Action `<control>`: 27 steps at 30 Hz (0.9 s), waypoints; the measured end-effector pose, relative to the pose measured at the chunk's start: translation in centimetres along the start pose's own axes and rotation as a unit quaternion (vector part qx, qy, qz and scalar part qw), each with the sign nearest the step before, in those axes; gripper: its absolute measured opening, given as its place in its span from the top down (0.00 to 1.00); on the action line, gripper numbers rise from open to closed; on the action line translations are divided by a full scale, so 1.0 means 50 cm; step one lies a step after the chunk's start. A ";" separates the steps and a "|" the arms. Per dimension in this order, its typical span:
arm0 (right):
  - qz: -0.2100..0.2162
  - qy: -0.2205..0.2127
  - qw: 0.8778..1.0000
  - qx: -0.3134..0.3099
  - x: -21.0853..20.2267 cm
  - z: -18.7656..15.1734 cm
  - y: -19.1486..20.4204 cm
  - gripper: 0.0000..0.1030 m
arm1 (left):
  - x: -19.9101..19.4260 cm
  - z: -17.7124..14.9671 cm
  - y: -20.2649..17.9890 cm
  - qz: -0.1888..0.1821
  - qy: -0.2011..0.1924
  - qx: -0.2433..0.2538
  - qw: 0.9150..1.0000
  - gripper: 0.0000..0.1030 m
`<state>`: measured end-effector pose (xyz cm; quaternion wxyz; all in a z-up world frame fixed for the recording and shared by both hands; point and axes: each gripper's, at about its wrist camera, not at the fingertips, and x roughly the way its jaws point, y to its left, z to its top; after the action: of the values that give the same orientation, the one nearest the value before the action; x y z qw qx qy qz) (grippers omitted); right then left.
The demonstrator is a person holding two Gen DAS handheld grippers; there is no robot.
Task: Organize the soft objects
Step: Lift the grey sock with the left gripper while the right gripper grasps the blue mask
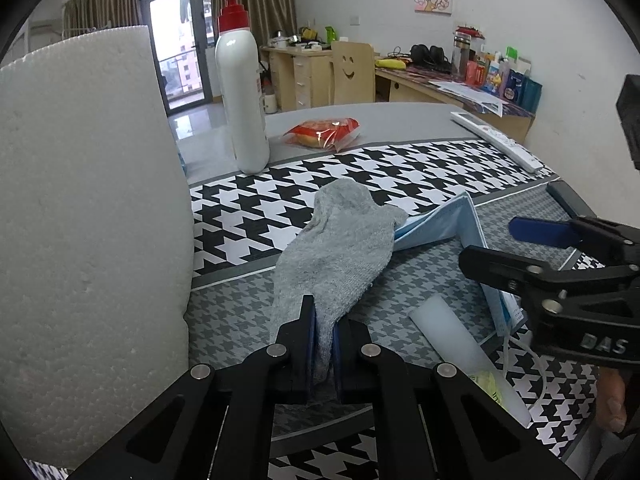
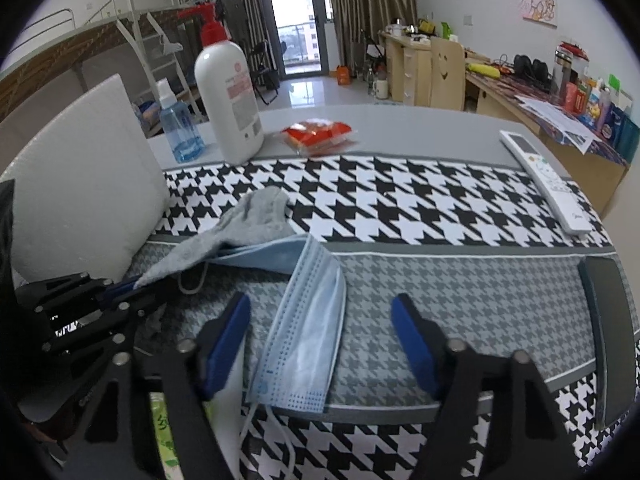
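A grey sock (image 1: 340, 240) lies on the houndstooth mat (image 1: 400, 168), and my left gripper (image 1: 324, 328) is shut on its near end. The sock's far end rests over a light blue face mask (image 1: 440, 220). In the right wrist view the mask (image 2: 308, 320) runs from under the sock (image 2: 240, 224) toward the near edge. My right gripper (image 2: 320, 304) is open and straddles the mask, its blue pads clear of it on both sides. The left gripper (image 2: 120, 288) shows at the left there, and the right gripper (image 1: 490, 244) shows at the right in the left wrist view.
A white foam block (image 1: 80, 220) stands close on the left. Behind are a pump bottle (image 1: 240, 100), a blue spray bottle (image 2: 180, 128) and a red snack packet (image 1: 324, 132). A white remote (image 2: 544, 176) and a dark phone (image 2: 608, 340) lie right. A white tube (image 1: 452, 332) lies near.
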<state>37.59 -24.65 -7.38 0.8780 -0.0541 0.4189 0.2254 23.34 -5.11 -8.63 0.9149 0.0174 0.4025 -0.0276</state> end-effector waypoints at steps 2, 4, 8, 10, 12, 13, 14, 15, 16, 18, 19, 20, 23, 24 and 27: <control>0.001 0.010 1.000 0.004 0.009 -0.002 -0.004 0.52 | -0.001 -0.001 0.000 0.002 -0.003 0.001 1.000 0.93; 0.001 0.018 1.000 0.009 0.015 -0.004 -0.008 0.63 | -0.002 -0.001 -0.002 0.002 -0.006 0.003 1.000 0.93; -0.007 0.018 1.000 0.013 0.015 -0.005 -0.010 0.81 | -0.006 -0.002 -0.001 -0.001 -0.011 0.003 1.000 0.93; -0.013 0.018 1.000 0.016 0.015 -0.006 -0.013 0.86 | -0.010 -0.001 0.001 -0.004 -0.015 0.000 1.000 0.93; -0.015 0.015 1.000 0.020 0.011 -0.006 -0.018 0.89 | -0.012 -0.001 0.002 -0.005 -0.018 -0.002 1.000 0.93; -0.016 0.013 1.000 0.022 0.008 -0.005 -0.020 0.89 | -0.014 0.000 0.003 -0.008 -0.021 -0.002 1.000 0.93; -0.018 0.010 0.999 0.024 0.004 -0.005 -0.023 0.89 | -0.017 0.000 0.003 -0.009 -0.025 -0.002 1.000 0.93; -0.019 0.006 0.999 0.027 -0.003 -0.004 -0.026 0.89 | -0.019 0.000 0.003 -0.010 -0.027 -0.002 1.000 0.94; -0.019 0.002 0.999 0.031 -0.010 -0.002 -0.028 0.89 | -0.022 0.000 0.003 -0.012 -0.029 -0.002 1.000 0.94; -0.021 -0.008 0.999 0.033 -0.024 0.000 -0.027 0.89 | -0.029 0.000 0.002 -0.017 -0.036 -0.002 0.999 0.94; -0.022 -0.012 0.999 0.035 -0.032 0.000 -0.028 0.89 | -0.033 0.000 0.001 -0.019 -0.040 -0.001 0.999 0.94; -0.022 -0.016 0.999 0.037 -0.039 0.000 -0.028 0.89 | -0.036 0.001 0.000 -0.019 -0.042 0.000 0.999 0.94; -0.024 -0.030 0.998 0.042 -0.058 -0.001 -0.031 0.89 | -0.050 0.001 -0.002 -0.020 -0.052 0.000 0.998 0.95; -0.024 -0.034 0.998 0.045 -0.064 -0.002 -0.031 0.89 | -0.055 0.002 -0.002 -0.021 -0.055 0.000 0.998 0.96; -0.023 -0.046 0.997 0.054 -0.083 -0.005 -0.035 0.89 | -0.072 0.004 -0.005 -0.026 -0.067 0.002 0.997 0.96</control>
<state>35.92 -27.75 -4.53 0.9031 -0.0060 0.3880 0.1841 21.06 -5.24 -5.82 0.9387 0.0069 0.3405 -0.0534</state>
